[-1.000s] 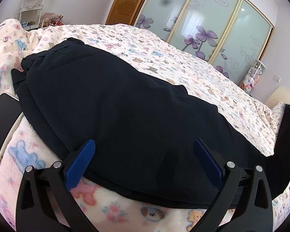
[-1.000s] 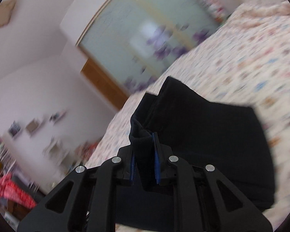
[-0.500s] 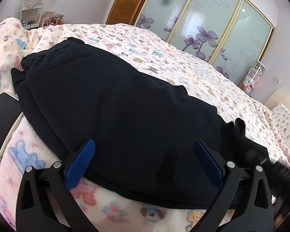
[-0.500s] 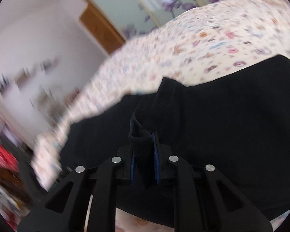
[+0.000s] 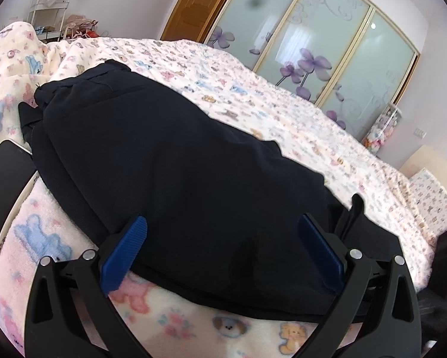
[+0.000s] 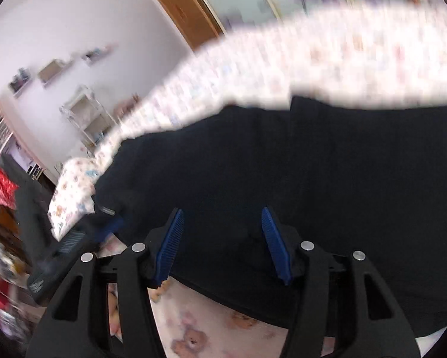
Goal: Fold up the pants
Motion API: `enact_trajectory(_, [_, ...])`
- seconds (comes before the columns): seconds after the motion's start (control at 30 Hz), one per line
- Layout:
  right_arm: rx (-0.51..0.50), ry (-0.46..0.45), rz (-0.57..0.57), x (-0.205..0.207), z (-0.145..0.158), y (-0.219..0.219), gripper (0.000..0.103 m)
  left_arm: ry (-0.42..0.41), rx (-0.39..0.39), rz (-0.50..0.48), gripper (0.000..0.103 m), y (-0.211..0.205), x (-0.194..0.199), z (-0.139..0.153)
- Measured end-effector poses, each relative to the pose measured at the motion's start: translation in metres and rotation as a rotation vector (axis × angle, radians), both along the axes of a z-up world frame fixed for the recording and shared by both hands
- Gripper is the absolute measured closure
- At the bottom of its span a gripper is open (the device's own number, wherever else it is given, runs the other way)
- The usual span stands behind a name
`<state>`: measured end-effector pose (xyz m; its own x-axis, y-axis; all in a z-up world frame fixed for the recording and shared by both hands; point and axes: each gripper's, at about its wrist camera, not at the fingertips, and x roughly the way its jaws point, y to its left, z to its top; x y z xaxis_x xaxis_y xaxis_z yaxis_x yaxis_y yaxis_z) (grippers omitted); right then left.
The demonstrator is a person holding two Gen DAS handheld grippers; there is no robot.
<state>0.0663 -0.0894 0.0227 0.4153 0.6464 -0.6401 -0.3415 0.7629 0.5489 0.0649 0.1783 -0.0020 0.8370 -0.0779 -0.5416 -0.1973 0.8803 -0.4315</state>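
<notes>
Black pants [image 5: 169, 161] lie folded lengthwise on a bed with a cartoon-print blanket [image 5: 253, 101], waistband at the far left. My left gripper [image 5: 222, 253] is open, its blue pads on either side of the near edge of the pants. In the right wrist view the pants [image 6: 327, 173] fill the middle, and my right gripper [image 6: 222, 244] is open low over them, holding nothing. The folded-over leg end [image 5: 354, 220] lies at the right of the left wrist view.
A dark flat device [image 5: 5, 173] lies on the bed at the left. Sliding wardrobe doors with purple flowers [image 5: 312, 44] and a wooden door [image 5: 196, 0] stand behind the bed. A white shelf rack [image 6: 86, 116] is against the wall.
My right gripper carried the leg end over onto the pants, lowered it and opened, letting go. The left gripper stayed still and open.
</notes>
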Motion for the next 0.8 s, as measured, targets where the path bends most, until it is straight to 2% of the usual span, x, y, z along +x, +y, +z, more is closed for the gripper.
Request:
enact_trajectory(0.1, [0.096,0.024,-0.03,0.0,0.003,-0.012,0.045,-0.035,-0.033,0.001,0.002,0.003,-0.006,0.005])
enact_trajectory(0.17, [0.119,0.081,-0.018,0.005,-0.005,-0.015,0.044,-0.06,-0.067,-0.003,0.002,0.007,-0.009,0.007])
enact_trajectory(0.27, [0.162,0.117,-0.021,-0.003,0.007,-0.031,0.044,-0.068,-0.122,-0.015,0.002,0.018,-0.017,0.013])
enact_trajectory(0.3, [0.193,0.122,-0.022,-0.008,0.012,-0.039,0.044,-0.059,-0.153,-0.021,0.002,0.024,-0.021,0.015])
enact_trajectory(0.33, [0.214,0.118,-0.018,-0.015,0.02,-0.051,0.039,-0.05,-0.177,-0.02,0.002,0.029,-0.024,0.017])
enact_trajectory(0.43, [0.162,0.062,-0.007,-0.035,0.04,-0.079,0.022,0.012,-0.252,-0.001,0.002,0.05,-0.038,0.022])
enact_trajectory(0.53, [0.144,0.008,0.019,-0.056,0.052,-0.109,0.021,0.07,-0.293,-0.002,0.002,0.061,-0.042,0.015])
enact_trajectory(0.63, [0.2,-0.033,-0.016,-0.066,0.052,-0.129,0.017,0.135,-0.367,-0.015,0.002,0.07,-0.031,0.002])
enact_trajectory(0.7, [0.229,-0.017,-0.037,-0.066,0.048,-0.137,0.017,0.176,-0.435,-0.014,0.002,0.076,-0.02,-0.007])
enact_trajectory(0.8, [0.221,0.012,-0.025,-0.063,0.043,-0.139,0.017,0.185,-0.478,-0.011,0.002,0.084,-0.01,-0.009])
